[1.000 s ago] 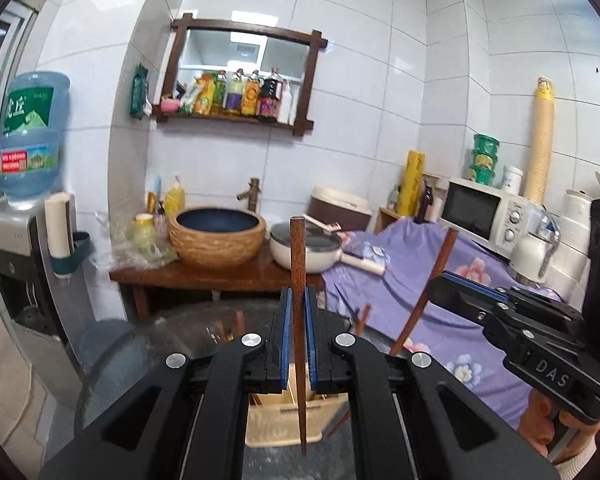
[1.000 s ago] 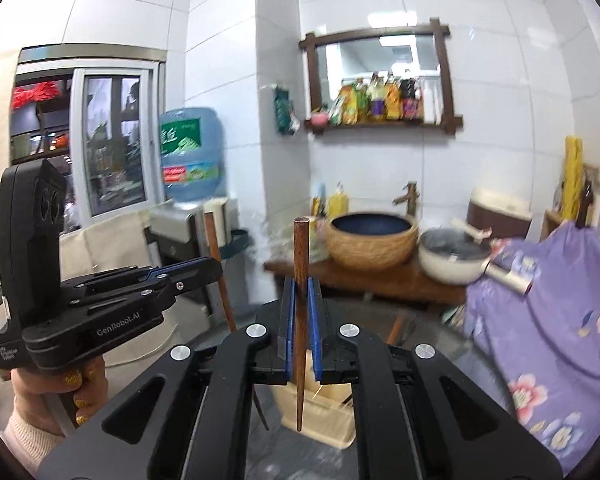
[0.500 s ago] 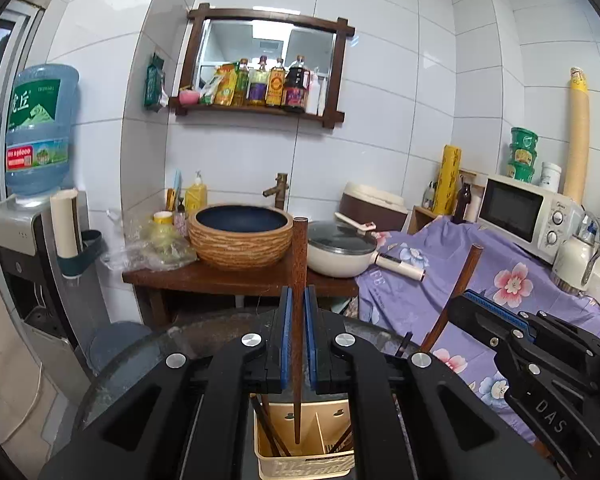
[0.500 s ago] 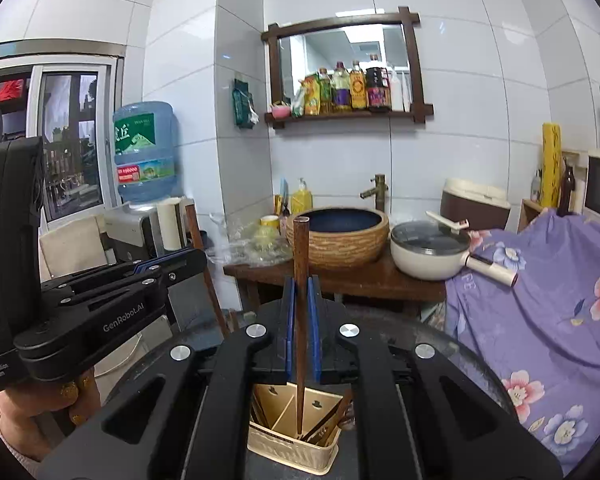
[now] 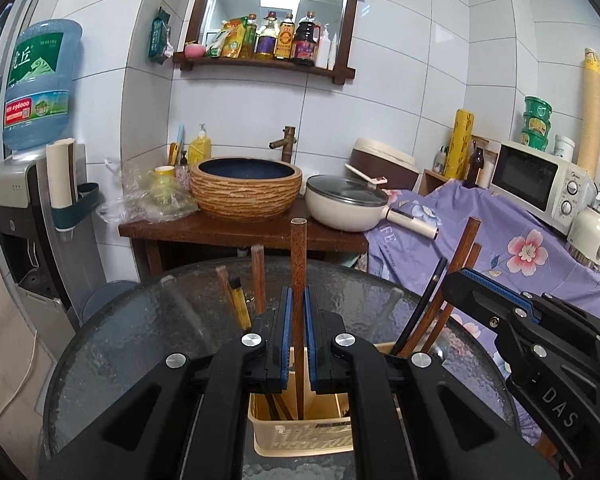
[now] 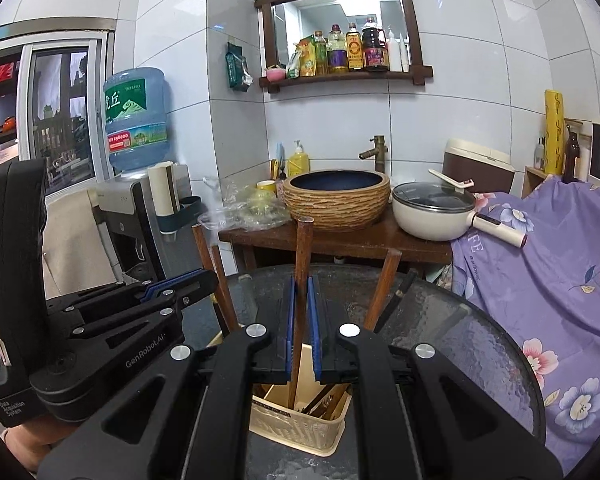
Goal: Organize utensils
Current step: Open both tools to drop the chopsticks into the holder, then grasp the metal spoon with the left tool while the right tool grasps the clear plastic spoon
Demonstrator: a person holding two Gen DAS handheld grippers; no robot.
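On the round glass table (image 5: 132, 344) the left gripper (image 5: 296, 340) hangs over the cream utensil basket (image 5: 304, 436), its blue pads set narrowly with small gaps either side of an upright wooden chopstick (image 5: 298, 280) whose lower end stands inside the basket, among other sticks leaning there. Beside it, the right gripper (image 6: 301, 328) sits above the same basket (image 6: 296, 424), jaws likewise narrow and slightly slack around a second wooden chopstick (image 6: 303, 264), which tilts a little and also reaches into the basket.
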